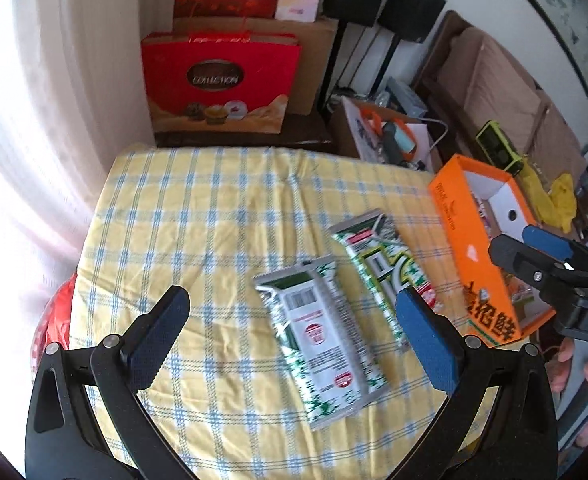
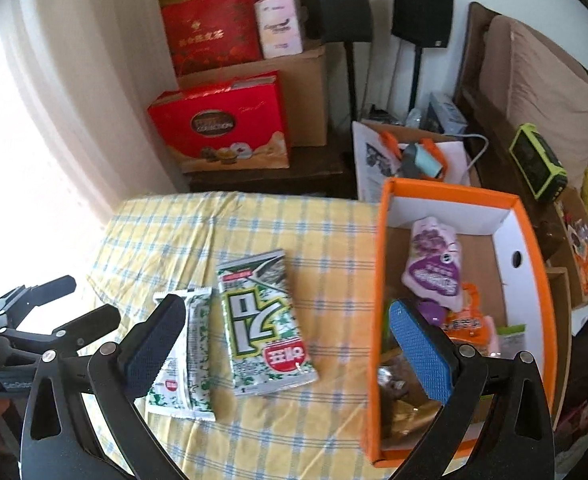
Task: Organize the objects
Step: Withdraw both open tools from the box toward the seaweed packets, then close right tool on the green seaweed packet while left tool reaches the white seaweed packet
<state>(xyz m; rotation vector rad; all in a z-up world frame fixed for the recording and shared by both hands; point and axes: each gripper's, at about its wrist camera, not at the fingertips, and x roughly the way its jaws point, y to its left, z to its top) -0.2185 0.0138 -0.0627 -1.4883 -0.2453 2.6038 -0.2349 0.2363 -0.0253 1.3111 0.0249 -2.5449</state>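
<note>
Two green-and-white seaweed snack packets lie on the yellow checked tablecloth (image 1: 197, 216). The nearer one (image 1: 322, 344) shows its back label; it also shows in the right wrist view (image 2: 189, 356). The second (image 1: 386, 264) lies face up beside it, also in the right wrist view (image 2: 261, 320). An open orange box (image 1: 462, 236) stands at the table's right, its rim (image 2: 380, 280) close in the right wrist view, with a purple pouch (image 2: 434, 264) and other snacks inside. My left gripper (image 1: 289, 316) is open above the nearer packet. My right gripper (image 2: 285, 344) is open, empty, straddling the box's left wall.
Red gift boxes (image 1: 217, 84) and cardboard cartons stand on a dark bench behind the table. A white bag with tools (image 2: 410, 156) sits behind the orange box. A sofa with a green device (image 2: 538, 164) lies to the right. A curtain hangs at the left.
</note>
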